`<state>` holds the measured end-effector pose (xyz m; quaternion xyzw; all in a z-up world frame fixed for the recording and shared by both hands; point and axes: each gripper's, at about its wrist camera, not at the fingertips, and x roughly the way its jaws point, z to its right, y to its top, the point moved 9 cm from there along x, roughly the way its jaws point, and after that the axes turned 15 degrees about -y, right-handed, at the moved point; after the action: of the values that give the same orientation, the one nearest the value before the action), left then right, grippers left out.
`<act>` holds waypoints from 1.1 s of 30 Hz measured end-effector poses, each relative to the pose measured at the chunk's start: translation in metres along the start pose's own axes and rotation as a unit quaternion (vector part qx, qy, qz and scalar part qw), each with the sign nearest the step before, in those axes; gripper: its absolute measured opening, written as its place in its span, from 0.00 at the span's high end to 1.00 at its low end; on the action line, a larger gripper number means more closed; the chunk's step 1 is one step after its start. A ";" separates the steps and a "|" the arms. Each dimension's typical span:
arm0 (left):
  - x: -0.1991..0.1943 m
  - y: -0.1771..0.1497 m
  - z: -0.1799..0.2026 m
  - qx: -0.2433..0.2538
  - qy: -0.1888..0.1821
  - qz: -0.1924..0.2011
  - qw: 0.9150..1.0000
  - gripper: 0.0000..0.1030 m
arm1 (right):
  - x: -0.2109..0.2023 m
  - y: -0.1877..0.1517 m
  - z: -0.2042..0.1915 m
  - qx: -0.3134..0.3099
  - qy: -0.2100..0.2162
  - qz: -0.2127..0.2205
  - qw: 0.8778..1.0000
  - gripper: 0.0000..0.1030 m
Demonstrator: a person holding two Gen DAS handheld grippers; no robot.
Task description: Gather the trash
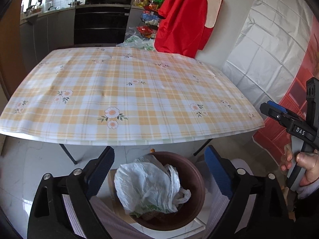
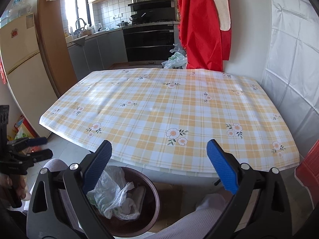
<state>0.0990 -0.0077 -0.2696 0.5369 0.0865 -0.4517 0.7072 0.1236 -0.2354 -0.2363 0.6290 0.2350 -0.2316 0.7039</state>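
Observation:
A crumpled white plastic bag (image 1: 147, 185) lies in a round brown bin (image 1: 197, 177) on the floor just in front of the table. My left gripper (image 1: 159, 153) hangs open right above the bin, its blue pads wide apart with nothing between them. In the right wrist view the same bag (image 2: 111, 195) and bin (image 2: 153, 191) sit at lower left. There my right gripper (image 2: 159, 145) is open and empty over the table's near edge. The left gripper (image 2: 42, 147) shows at the far left, fingers apart. A hand holds the right gripper (image 1: 279, 113) at the right edge.
The table (image 1: 127, 91) carries an orange plaid flowered cloth. A red garment (image 1: 185, 18) hangs on the wall behind it. Another green-and-white plastic bag (image 2: 174, 59) lies on the floor beyond the table. A person's legs in light trousers (image 2: 199, 219) sit beside the bin.

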 end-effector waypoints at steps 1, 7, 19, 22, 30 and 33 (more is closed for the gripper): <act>-0.004 0.005 0.000 0.004 0.006 0.007 1.000 0.10 | -0.003 0.003 -0.002 -0.003 -0.002 0.005 1.000 0.06; -0.040 0.053 0.003 0.043 0.052 0.070 0.995 0.06 | -0.030 0.037 -0.008 -0.016 -0.013 0.046 0.999 0.06; -0.107 0.136 0.032 0.116 0.089 0.165 0.975 0.06 | -0.083 0.099 0.002 0.008 -0.038 0.119 0.992 0.06; -0.114 0.143 0.040 0.124 0.094 0.175 0.972 0.06 | -0.088 0.103 0.004 0.016 -0.039 0.124 0.991 0.06; -0.116 0.144 0.046 0.125 0.094 0.181 0.971 0.06 | -0.090 0.104 0.006 0.024 -0.042 0.121 0.991 0.06; -0.115 0.143 0.047 0.128 0.096 0.180 0.971 0.06 | -0.088 0.102 0.005 0.023 -0.045 0.118 0.992 0.06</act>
<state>0.1205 0.0185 -0.0827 0.6703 -0.0027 -0.2705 0.6910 0.1186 -0.2276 -0.1015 0.6575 0.1219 -0.1798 0.7214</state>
